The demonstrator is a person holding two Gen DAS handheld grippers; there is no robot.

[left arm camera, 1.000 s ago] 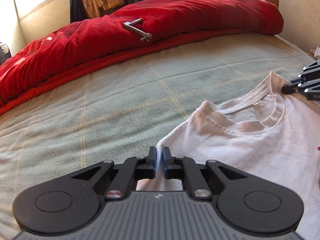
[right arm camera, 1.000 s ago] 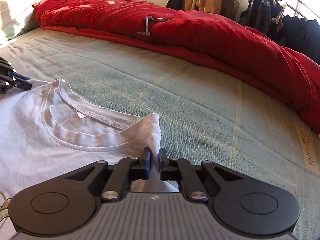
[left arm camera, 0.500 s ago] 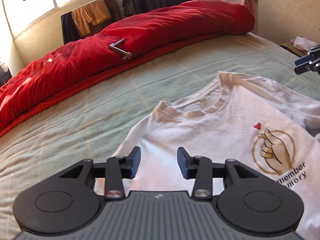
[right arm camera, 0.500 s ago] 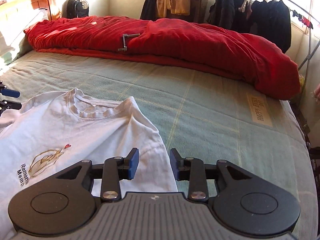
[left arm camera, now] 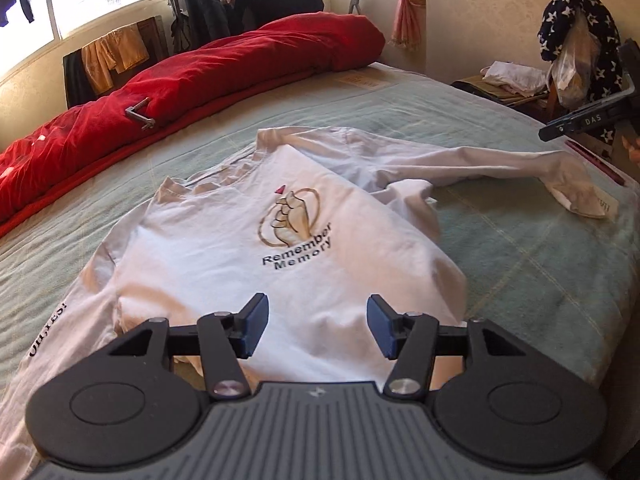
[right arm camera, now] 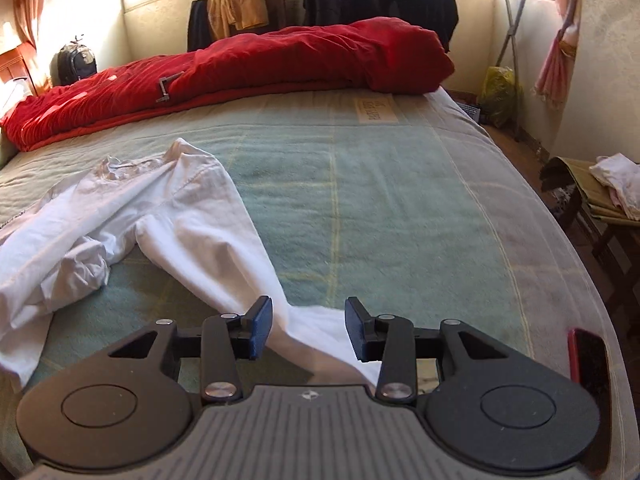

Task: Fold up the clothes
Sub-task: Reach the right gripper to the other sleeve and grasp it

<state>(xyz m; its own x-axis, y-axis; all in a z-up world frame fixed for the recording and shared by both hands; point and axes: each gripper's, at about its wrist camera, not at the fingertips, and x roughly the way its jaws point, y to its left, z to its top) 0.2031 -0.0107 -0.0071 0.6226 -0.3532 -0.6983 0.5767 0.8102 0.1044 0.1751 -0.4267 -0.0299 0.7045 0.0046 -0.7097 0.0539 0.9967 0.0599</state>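
White cotton long-sleeved shirt (left arm camera: pixel 224 256) with a "Remember Memory" print lies front-up on the pale green checked blanket of the bed (left arm camera: pixel 520 264), one sleeve stretched toward the right. Nearest, the left gripper (left arm camera: pixel 317 326) hovers above the shirt's lower part, its blue-padded fingers (left arm camera: pixel 252 324) widening with nothing clamped. The right gripper (right arm camera: pixel 308 327) hovers over the sleeve end, its fingers also spreading, cloth below but not pinched. Far behind, a rumpled red duvet (right arm camera: pixel 280 60) lies along the bed's far side.
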